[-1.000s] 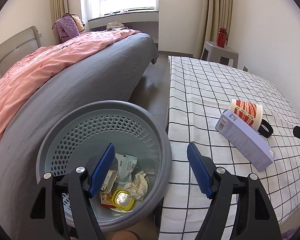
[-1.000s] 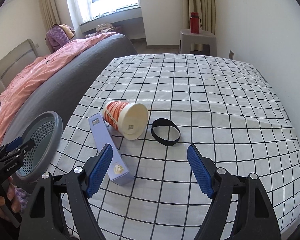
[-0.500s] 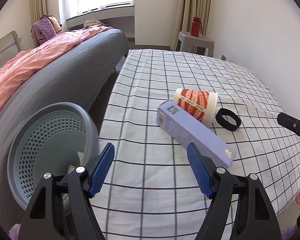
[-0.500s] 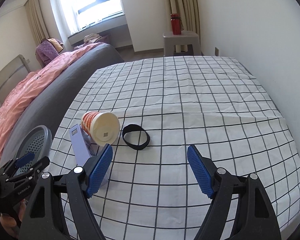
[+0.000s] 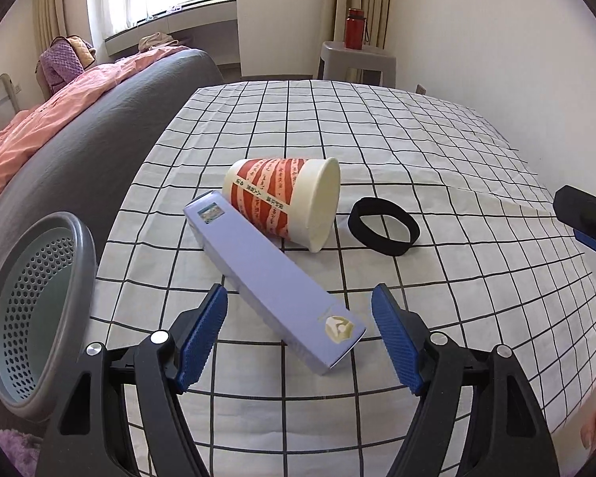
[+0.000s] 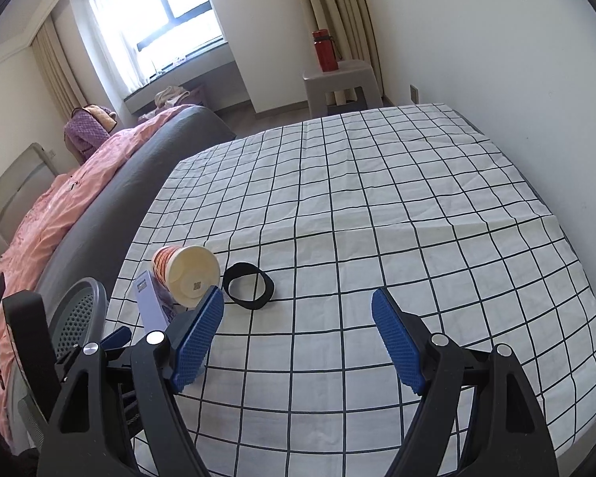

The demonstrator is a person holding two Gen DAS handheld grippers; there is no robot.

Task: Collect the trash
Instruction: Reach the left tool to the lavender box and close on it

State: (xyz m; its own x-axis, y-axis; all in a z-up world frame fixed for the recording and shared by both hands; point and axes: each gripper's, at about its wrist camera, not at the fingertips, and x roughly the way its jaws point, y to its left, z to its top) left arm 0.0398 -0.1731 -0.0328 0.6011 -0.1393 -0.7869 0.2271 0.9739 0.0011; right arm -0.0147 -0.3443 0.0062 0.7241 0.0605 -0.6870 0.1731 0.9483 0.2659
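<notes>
Trash first: the lavender carton (image 5: 274, 278) lies on the checked bedsheet (image 5: 437, 151), near end between the wide-open, empty pads of my left gripper (image 5: 300, 338), long axis running to upper left. My right gripper (image 6: 298, 338), also open and empty, hangs farther off at right.

A long lavender box (image 5: 274, 278) lies flat on the checked bedsheet (image 5: 437, 151), its far end touching a red-and-cream paper cup (image 5: 286, 202) tipped on its side. A black band (image 5: 383, 226) lies just beside the cup. A grey perforated bin (image 5: 31, 310) stands beside the bed.
</notes>
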